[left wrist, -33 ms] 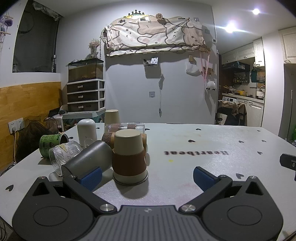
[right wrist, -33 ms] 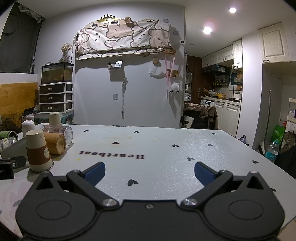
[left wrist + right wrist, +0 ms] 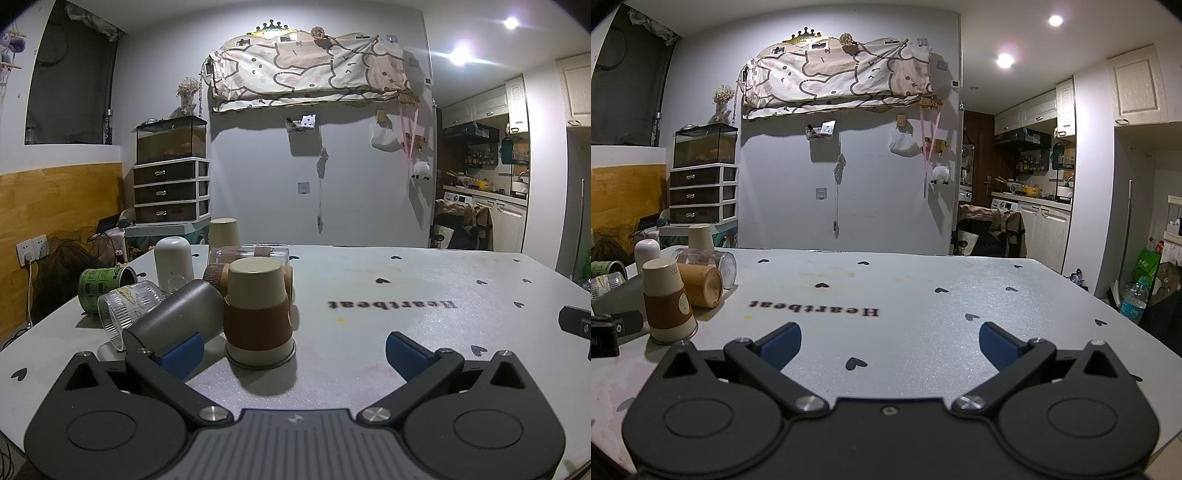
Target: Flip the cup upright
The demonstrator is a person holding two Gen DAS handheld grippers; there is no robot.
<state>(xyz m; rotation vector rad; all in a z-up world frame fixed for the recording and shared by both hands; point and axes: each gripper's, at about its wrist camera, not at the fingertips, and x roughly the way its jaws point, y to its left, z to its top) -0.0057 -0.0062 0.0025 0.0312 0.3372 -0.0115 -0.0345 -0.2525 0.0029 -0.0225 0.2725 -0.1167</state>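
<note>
Both grippers gape empty, so you're pre-grasp: the beige paper cup with brown sleeve (image 3: 258, 314) sits mouth-down on the grey heart-print table (image 3: 406, 288), just ahead of your left gripper (image 3: 291, 350); straddle, clamp, invert.

Grey table (image 3: 406, 295) carried black heart marks and the printed word "Heartbeat" (image 3: 391, 304), reading inverted, right of centre. At far left, a green tin can (image 3: 101, 286) lay on its side. Behind it, a white drawer unit (image 3: 170, 192) stood against the wall with a glass tank (image 3: 170, 142) on top. A patterned cloth (image 3: 310, 74) hung across the upper centre. Kitchen cabinets (image 3: 1049, 225) filled the right background; a plastic water bottle (image 3: 1132, 297) stood low at right edge.
</note>
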